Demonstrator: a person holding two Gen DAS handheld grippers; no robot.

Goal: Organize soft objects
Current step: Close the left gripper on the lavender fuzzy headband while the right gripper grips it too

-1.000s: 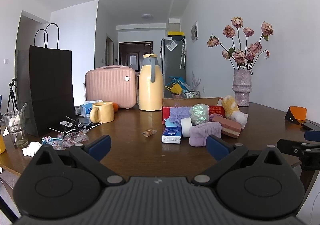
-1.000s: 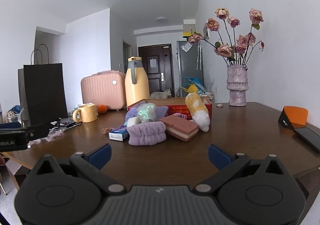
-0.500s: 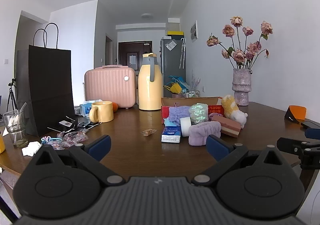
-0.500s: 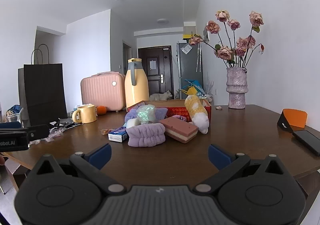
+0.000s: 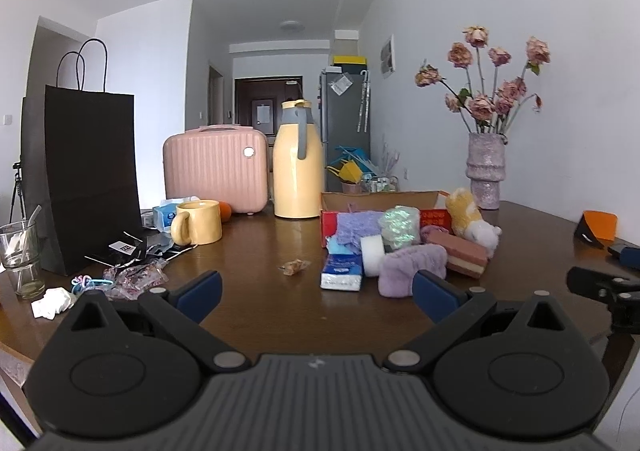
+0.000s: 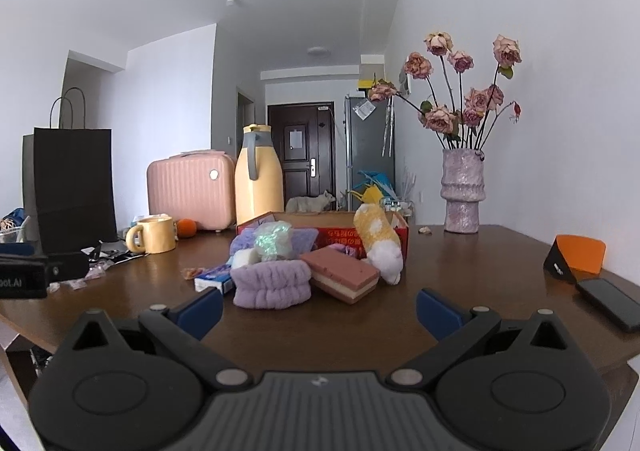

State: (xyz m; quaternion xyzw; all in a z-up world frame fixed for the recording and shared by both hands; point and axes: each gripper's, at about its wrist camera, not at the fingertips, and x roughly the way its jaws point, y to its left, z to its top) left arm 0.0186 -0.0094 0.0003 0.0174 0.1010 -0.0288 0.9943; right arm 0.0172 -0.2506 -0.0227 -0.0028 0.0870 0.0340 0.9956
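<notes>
Table [image 6: 460, 259]: dark wood, carried everything; both grippers hovered off its near edge.
Cardboard box [image 6: 340, 225]: open-topped with red sides, it served as the landmark and, judging by the task, the likely place for the soft things.
Thermos [image 6: 258, 179]: yellow, stood behind the box's left corner, out of the working area.
Plush toy [image 6: 378, 241]: yellow and white, leaned head-down against the box's front right corner.
Purple headband [image 6: 272, 285]: lay in front of the box, nearest the right gripper, so probably the easiest first pick.
Sponge cake block [image 6: 340, 277]: pink layered piece, rested tilted in front of the box, touching the headband's right side.
Tissue pack [image 5: 342, 271]: blue, flat on the table in front of the box's left end.
Left gripper [image 5: 316, 291]: fingers wide apart, holding nothing, aimed toward the pile before the box.
Right gripper [image 6: 320, 309]: fingers wide apart, empty, lined up on the headband but not touching it.
</notes>
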